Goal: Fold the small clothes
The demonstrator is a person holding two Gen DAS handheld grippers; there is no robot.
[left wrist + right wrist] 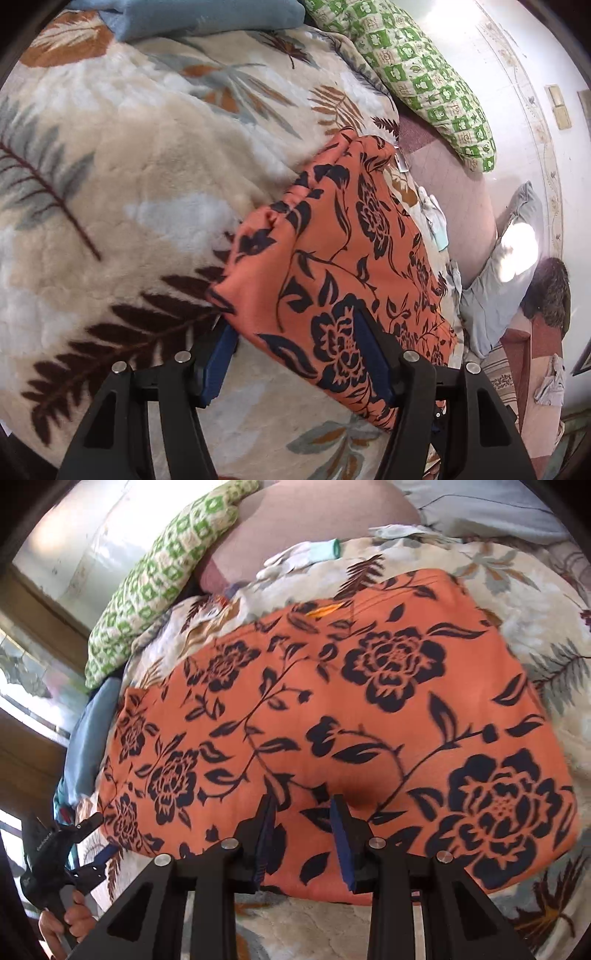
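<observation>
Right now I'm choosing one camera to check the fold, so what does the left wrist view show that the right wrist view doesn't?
Only the left wrist view: the left gripper close up, jaws apart astride the near corner of the orange floral garment, and the floor with a grey cloth on it.
Only the right wrist view: the right gripper, jaws parted over the garment's near edge, the garment's whole spread, and a hand holding the left gripper's handle.
Both: the garment, the leaf-print blanket, the green checked pillow.

Bright daylight, window glare, fisheye blur
</observation>
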